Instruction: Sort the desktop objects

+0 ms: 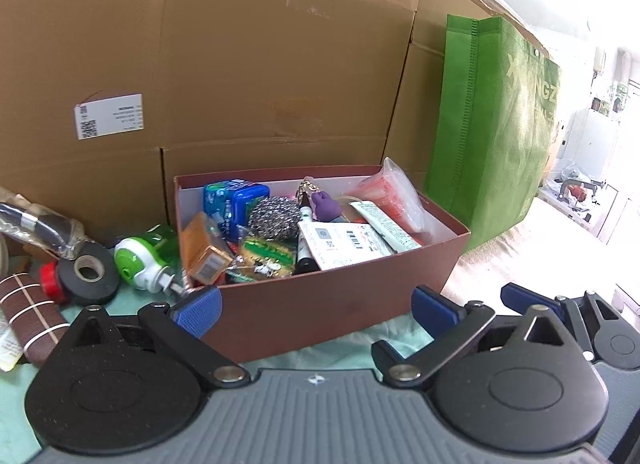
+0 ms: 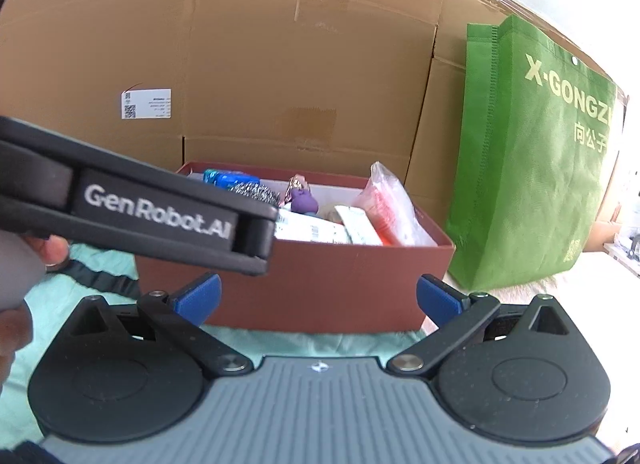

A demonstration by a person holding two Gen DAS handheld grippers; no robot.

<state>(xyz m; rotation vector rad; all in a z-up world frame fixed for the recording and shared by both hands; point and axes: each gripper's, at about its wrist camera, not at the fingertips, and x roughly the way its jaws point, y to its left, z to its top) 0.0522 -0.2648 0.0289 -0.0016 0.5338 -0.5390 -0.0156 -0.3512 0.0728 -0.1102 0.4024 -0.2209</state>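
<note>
A brown open box (image 1: 332, 296) stands ahead, filled with several items: a blue case (image 1: 236, 201), a steel wool scrubber (image 1: 274, 217), an orange packet (image 1: 202, 250) leaning on its left rim, a purple toy (image 1: 326, 203), a black marker (image 1: 306, 240) and white packets (image 1: 344, 244). My left gripper (image 1: 316, 306) is open and empty in front of the box. My right gripper (image 2: 318, 300) is open and empty, also facing the box (image 2: 320, 284). The left gripper's body (image 2: 152, 219) crosses the right wrist view at the left.
Left of the box lie a green-white plug-in device (image 1: 138, 264), a black tape roll (image 1: 88, 274), a red cap (image 1: 50, 282), a brown striped roll (image 1: 34, 318) and a bagged black item (image 1: 36, 225). A big cardboard carton (image 1: 240, 63) stands behind. A green bag (image 1: 492, 127) stands right.
</note>
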